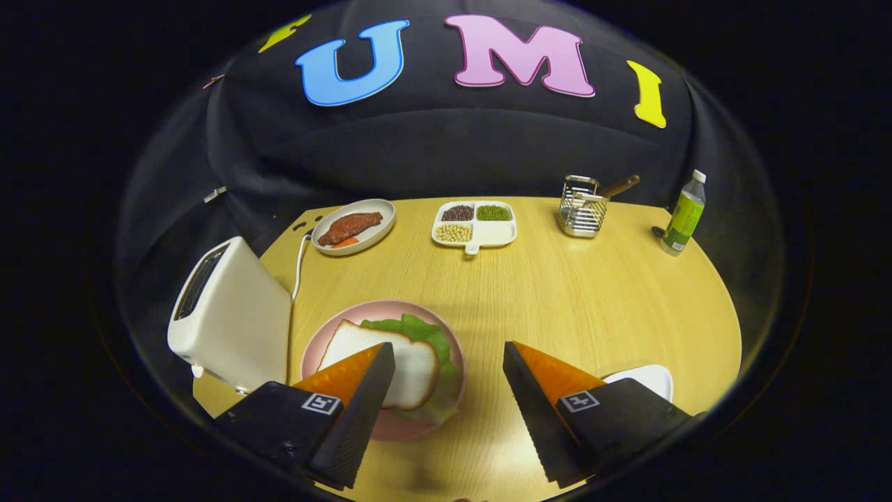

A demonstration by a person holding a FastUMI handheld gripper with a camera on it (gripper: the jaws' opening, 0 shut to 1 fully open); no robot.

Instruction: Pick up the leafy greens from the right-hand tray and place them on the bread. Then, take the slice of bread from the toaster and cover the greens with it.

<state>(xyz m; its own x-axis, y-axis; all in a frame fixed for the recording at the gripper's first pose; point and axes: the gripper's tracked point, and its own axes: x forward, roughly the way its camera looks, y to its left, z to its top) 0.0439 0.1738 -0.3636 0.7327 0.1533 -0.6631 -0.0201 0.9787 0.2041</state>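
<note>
The hand-held gripper (446,362) is held wide, with nothing between its two fingers (362,401). One pink plate (390,425) is seen on the bench (557,293), just ahead of the left finger and partly covered by its tip. On that plate one slice of bread (408,362) is laid over the leafy greens (425,331), whose edges are shown around the far and right sides of the slice. One white toaster (233,317) is stood just beside the plate on its left, with one white cord (300,261) run back from it. One white tray (648,380) is partly hidden behind the right finger. Farther back, four things are set in a row: one oval dish (373,233) with a piece of meat (348,226), one divided dish (474,226) with four compartments, three of them filled with beans, one wire basket (582,206) with a wooden-handled tool, and one green bottle (684,213).
</note>
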